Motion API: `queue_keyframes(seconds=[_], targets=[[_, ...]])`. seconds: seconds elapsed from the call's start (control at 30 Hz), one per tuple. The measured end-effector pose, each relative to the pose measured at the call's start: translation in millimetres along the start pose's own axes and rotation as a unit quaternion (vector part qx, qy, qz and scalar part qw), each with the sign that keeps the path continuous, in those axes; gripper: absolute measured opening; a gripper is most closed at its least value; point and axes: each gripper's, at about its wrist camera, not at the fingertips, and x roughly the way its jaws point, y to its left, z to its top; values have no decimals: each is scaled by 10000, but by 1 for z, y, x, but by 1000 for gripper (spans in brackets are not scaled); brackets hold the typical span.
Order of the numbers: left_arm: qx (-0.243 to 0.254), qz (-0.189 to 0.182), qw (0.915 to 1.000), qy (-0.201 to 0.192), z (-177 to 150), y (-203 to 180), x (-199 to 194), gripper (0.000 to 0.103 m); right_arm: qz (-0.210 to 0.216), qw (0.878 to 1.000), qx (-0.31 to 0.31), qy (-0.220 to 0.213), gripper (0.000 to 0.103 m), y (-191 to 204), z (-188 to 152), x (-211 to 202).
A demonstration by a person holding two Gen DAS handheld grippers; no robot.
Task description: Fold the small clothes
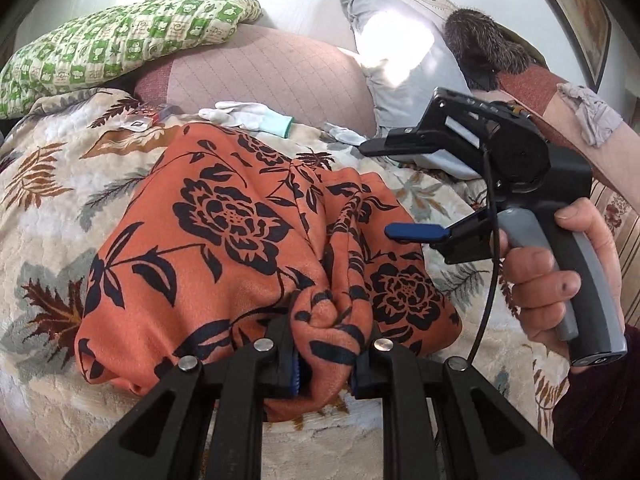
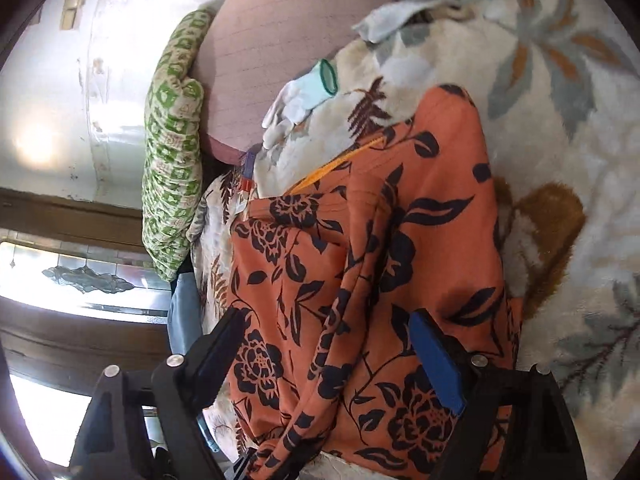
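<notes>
Garment [image 1: 240, 216] bunched inside left tool [image 1: 324, 364].

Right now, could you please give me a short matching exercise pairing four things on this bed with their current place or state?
Things:
1. left gripper
2. right gripper
3. white glove
4. green patterned pillow

States:
A. open, held above the cloth
B. lying on the blanket beyond the orange floral cloth
C. propped on the pink cushion
D. shut on a bunched fold of the cloth

Pairs: 1-D, 2-A, 3-B, 4-C
</notes>
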Motion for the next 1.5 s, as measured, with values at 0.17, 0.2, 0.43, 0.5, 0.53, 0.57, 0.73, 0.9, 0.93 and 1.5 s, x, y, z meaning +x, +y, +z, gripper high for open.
queue_keyframes(seconds=[0.17, 0.2, 0.43, 0.5, 0.53, 0.57, 0.73, 0.9, 0.93, 1.5], targets=[[51, 28, 10000, -38, -5, -1, -6, 17, -98, 9995, 83, 286, 86, 4, -5, 33], [35, 26, 10000, -32, -5, 0, -6, 17, -156, 9994, 73, 296, 86, 6, -7, 38], [-177, -111, 9998, 44, 2, 2, -4, 17, -571, 9947, -753, 401, 23, 31, -21, 65], [-220, -223, 9995, 57, 10, -4, -1, 17, -609, 9941, -860, 245, 20, 35, -20, 56], [-191, -277, 9994, 48, 14, -10, 0, 17, -572, 9937, -955, 136, 19, 37, -19, 48], [-149, -349, 9993, 30, 20, -18, 3, 17, -549, 9931, -1033, 45, 19, 37, -16, 40], [63, -586, 9983, -28, 37, -66, 34, 17, -409, 9899, -1208, -624, 19, 22, 9, -6], [-241, -606, 9967, 489, 30, -78, 94, 17, -497, 9879, -1092, -987, 19, -16, 45, -25], [-254, -602, 9965, 525, 28, -78, 103, 17, -556, 9876, -1052, -1021, 19, -24, 51, -26], [866, -627, 9943, 7, 31, -54, -7, 57, -388, 9878, -1263, -828, 19, 2, 42, -51]])
